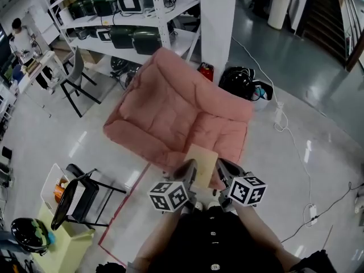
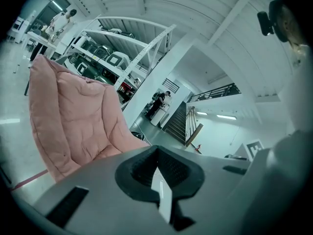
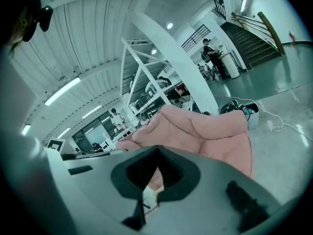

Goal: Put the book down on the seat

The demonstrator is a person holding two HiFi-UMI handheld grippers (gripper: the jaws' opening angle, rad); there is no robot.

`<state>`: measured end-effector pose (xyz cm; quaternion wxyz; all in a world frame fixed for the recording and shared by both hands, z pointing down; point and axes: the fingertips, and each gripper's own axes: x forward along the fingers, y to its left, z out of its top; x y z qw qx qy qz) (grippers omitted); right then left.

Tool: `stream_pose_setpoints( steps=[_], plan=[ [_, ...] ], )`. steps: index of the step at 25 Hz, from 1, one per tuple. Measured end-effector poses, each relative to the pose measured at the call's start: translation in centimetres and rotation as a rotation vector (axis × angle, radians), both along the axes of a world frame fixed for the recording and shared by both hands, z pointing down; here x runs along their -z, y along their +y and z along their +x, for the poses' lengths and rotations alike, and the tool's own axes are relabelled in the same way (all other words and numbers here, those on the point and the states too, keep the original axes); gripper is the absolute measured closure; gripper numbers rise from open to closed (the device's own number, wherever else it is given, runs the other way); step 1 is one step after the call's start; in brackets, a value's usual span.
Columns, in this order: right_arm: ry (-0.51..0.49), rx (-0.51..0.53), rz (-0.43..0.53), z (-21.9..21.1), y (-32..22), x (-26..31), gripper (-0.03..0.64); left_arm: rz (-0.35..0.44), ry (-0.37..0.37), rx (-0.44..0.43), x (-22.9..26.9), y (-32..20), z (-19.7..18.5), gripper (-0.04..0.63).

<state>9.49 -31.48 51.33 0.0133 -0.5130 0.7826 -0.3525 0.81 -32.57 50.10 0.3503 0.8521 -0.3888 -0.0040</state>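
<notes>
Book (image 1: 202,159) is held in air over front edge of pink seat (image 1: 165,104), not yet down. Left tool (image 1: 187,173) clamped on book's left edge, right tool (image 1: 227,171) clamped on its right edge — both by thin margin. Likely risks: one tool releasing first, so book swings and slips out; release too near front edge — book slides off padded slope to floor (image 1: 296,84).

No text is legible here (too small, too blurred).
</notes>
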Motion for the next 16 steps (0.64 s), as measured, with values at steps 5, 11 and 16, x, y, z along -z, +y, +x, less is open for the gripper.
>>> stream_pose_setpoints(
  steps=[5,11,16],
  plan=[
    [-0.006,0.008,0.004,0.1,-0.2,0.1,0.604,-0.005,0.004,0.021,-0.1,0.0,-0.2,0.584],
    [-0.008,0.039,-0.012,-0.6,-0.1,-0.2,0.604,-0.015,0.002,0.037,-0.1,0.2,-0.4,0.585],
    [-0.015,0.063,-0.009,-1.5,-0.2,0.0,0.604,-0.02,-0.004,0.058,-0.2,0.3,-1.1,0.584]
  ],
)
